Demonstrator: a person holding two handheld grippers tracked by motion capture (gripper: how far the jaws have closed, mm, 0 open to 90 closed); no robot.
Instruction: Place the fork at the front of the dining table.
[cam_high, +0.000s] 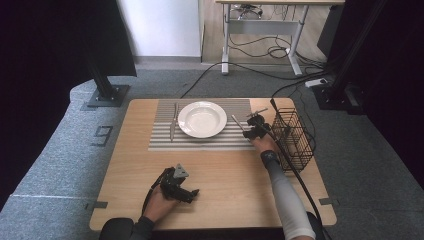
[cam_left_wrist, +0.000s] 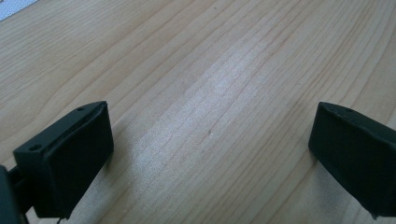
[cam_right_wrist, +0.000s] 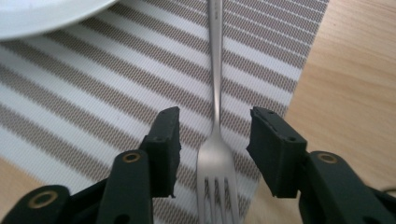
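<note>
A silver fork (cam_right_wrist: 215, 88) lies on the striped placemat (cam_right_wrist: 93, 98), just right of the white plate (cam_high: 202, 119), with its tines pointing toward my right gripper's camera. My right gripper (cam_right_wrist: 215, 133) is open and straddles the fork's neck, with a gap on each side of it. In the high view that gripper (cam_high: 249, 131) sits at the placemat's right edge over the fork (cam_high: 237, 122). My left gripper (cam_high: 191, 193) rests low on the bare wooden table (cam_high: 235, 185) near the front, open, with nothing between its fingers (cam_left_wrist: 70, 158).
A table knife (cam_high: 173, 125) lies on the placemat (cam_high: 165, 142) left of the plate. A black wire basket (cam_high: 295, 137) stands at the table's right edge, close beside my right forearm. A cable trails from the right gripper over the table's front.
</note>
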